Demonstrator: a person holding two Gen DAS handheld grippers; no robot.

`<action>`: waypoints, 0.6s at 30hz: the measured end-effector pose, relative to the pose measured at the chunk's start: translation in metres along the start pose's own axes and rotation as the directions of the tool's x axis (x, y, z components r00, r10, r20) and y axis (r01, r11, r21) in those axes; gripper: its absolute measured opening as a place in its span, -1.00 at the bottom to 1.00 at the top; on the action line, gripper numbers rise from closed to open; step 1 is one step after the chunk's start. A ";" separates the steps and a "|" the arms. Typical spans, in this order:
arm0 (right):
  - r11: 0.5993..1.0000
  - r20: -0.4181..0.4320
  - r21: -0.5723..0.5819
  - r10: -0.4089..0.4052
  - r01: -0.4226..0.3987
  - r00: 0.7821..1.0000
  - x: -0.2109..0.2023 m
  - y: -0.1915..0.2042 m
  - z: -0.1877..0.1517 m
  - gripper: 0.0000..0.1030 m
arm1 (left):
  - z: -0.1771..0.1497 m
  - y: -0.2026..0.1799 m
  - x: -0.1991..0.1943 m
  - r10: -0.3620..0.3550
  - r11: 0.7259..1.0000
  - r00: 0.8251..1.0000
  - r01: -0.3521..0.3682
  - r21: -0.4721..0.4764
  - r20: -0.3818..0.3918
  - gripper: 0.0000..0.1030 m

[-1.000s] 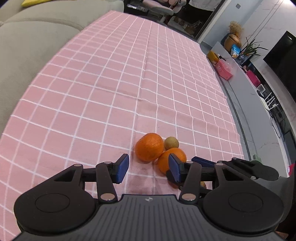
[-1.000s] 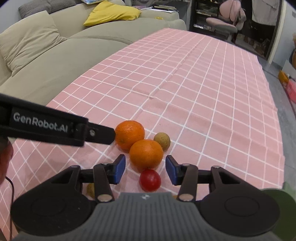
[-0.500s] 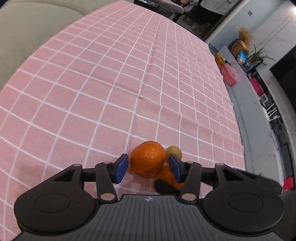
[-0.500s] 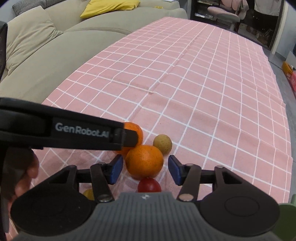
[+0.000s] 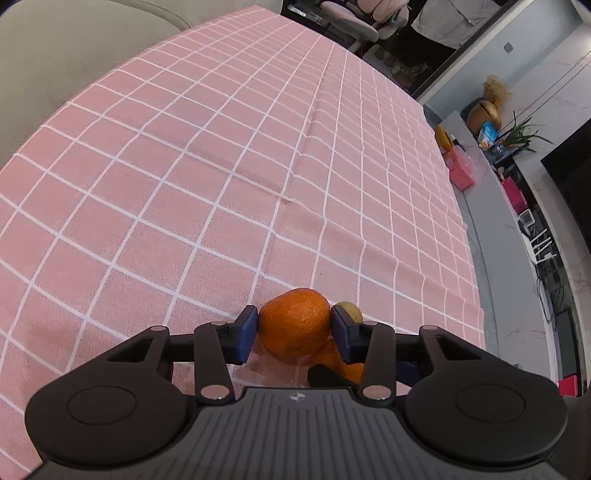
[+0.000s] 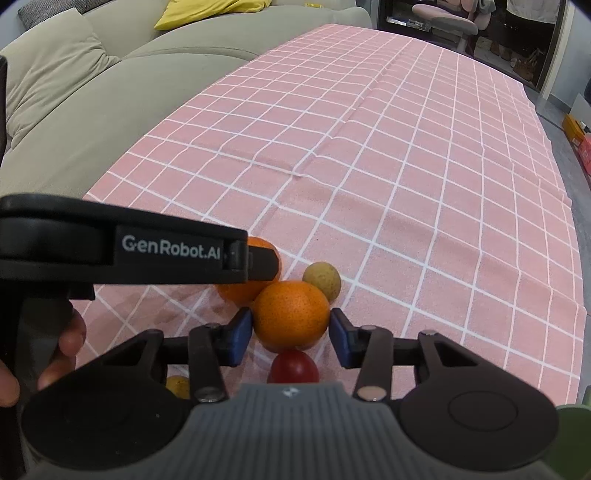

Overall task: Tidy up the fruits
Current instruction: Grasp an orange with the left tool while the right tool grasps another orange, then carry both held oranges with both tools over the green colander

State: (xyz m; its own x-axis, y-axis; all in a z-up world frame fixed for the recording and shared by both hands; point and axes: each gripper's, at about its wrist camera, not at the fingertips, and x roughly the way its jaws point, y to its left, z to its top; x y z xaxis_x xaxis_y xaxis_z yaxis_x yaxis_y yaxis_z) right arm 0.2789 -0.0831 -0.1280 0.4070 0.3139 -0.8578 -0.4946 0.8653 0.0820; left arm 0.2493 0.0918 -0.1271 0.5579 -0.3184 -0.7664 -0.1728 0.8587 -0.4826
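Note:
Two oranges, a small yellow-green fruit, a red fruit and a small yellow fruit lie close together on the pink checked cloth. My left gripper (image 5: 293, 325) has its blue pads touching both sides of the far orange (image 5: 293, 323); the yellow-green fruit (image 5: 349, 310) sits just right of it. In the right wrist view my right gripper (image 6: 291, 330) has its pads at both sides of the near orange (image 6: 291, 314). The red fruit (image 6: 293, 367) lies under it, the yellow-green fruit (image 6: 322, 280) beyond, the yellow fruit (image 6: 177, 386) at lower left. The left gripper's body (image 6: 122, 251) hides most of the far orange (image 6: 242, 286).
A beige sofa (image 6: 92, 92) with a yellow cushion (image 6: 210, 13) runs along the left of the table. The pink cloth (image 5: 258, 147) stretches far ahead. A grey ledge (image 5: 495, 206) with bags and a plant lies to the right, an office chair (image 6: 443, 20) beyond the table.
Both grippers moved forward and down onto the oranges. The left one shifted from between the fruits to close on the far orange; the right one closed in around the near orange.

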 end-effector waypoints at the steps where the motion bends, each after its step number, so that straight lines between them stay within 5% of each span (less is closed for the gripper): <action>1: 1.000 0.002 0.001 0.001 -0.001 1.000 -0.001 0.000 0.000 -0.18 | 0.000 -0.001 -0.002 0.002 1.000 1.000 -0.002 0.002 0.006 -0.07; 18: 0.995 0.189 0.058 0.067 -0.079 0.980 -0.099 0.015 -0.017 -0.19 | -0.003 -0.026 -0.089 -0.031 0.999 0.994 0.027 0.039 0.107 -0.07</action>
State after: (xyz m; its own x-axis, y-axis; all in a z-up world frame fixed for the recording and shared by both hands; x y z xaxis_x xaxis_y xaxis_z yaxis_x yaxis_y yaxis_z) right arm 0.2181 -0.1078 -0.0502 0.5105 0.4395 -0.7390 -0.4803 0.8587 0.1789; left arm 0.2013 0.0965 -0.0474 0.6467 -0.3003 -0.7012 -0.1261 0.8645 -0.4865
